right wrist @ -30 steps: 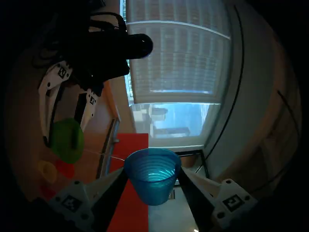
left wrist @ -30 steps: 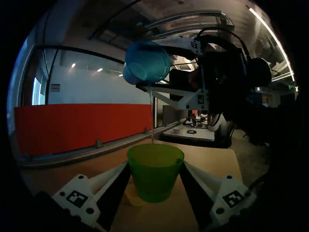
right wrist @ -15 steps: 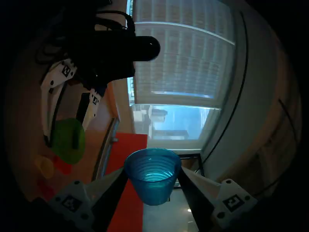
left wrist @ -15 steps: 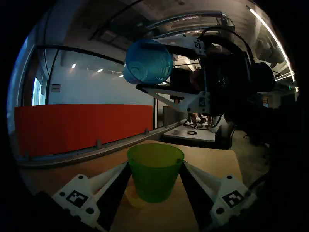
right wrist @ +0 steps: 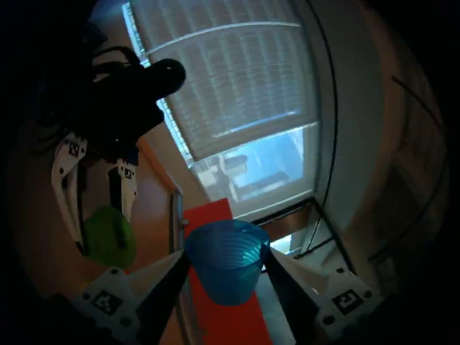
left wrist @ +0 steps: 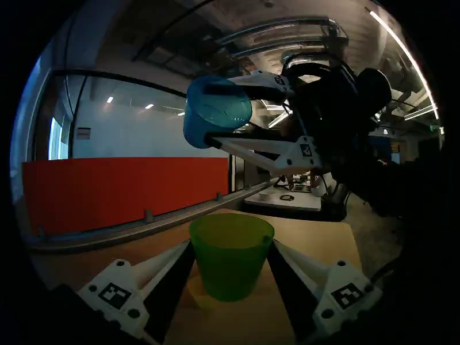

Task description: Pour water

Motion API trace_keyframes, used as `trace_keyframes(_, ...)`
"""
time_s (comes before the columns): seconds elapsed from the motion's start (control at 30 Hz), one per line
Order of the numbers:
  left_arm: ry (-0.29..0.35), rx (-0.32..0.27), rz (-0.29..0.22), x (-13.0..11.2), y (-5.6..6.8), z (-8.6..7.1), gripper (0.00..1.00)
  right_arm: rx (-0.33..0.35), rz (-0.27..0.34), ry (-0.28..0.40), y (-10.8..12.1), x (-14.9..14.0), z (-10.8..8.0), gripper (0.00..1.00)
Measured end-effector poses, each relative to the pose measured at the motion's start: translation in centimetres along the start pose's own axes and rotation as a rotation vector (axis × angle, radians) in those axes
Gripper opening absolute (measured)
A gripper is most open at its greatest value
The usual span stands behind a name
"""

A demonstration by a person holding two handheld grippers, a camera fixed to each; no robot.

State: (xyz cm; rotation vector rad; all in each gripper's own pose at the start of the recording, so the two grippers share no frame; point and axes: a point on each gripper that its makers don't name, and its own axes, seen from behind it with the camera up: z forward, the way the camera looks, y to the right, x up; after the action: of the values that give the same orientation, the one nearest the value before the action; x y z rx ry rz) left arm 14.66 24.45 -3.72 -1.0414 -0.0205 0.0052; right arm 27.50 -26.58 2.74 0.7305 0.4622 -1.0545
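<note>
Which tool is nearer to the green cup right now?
Left. The left tool grips the green cup between its fingers; the right tool holds the blue cup raised above it, apart.

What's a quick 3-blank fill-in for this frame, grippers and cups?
1. The left gripper holds the green cup ____, mouth up.
2. In the left gripper view, the right gripper holds the blue cup ____ the green cup.
3. Neither gripper is open: both are ____ on their cups.
Missing: upright; above; shut.
</note>
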Motion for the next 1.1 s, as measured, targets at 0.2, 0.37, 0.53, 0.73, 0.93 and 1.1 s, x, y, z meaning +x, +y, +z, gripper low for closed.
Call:
trace_keyframes(0.2,0.0,0.006,0.0,0.2,-0.1,-0.2,0.84,0.025,0.245,-0.016,-1.1,-1.2,-0.4,0.9)
trace_keyframes(0.37,0.0,0.008,0.003,0.3,0.0,-0.3,0.84,0.039,0.464,-0.017,-1.6,-1.9,-0.7,0.9)
trace_keyframes(0.53,-0.004,0.012,0.01,0.4,-0.2,-0.4,0.84,0.057,0.681,-0.016,-1.4,-2.4,-0.9,0.9)
trace_keyframes(0.73,-0.001,0.019,0.016,0.7,-0.5,-0.6,0.84,0.074,0.887,-0.022,-1.1,-2.7,-1.1,0.9)
trace_keyframes(0.93,-0.01,0.027,0.022,0.8,-0.7,-0.8,0.84,0.094,1.023,-0.021,-1.3,-3.0,-1.5,0.9)
trace_keyframes(1.1,-0.029,0.031,0.023,0.4,-0.9,-0.9,0.84,0.103,1.05,-0.045,-2.2,-4.0,-2.1,0.9)
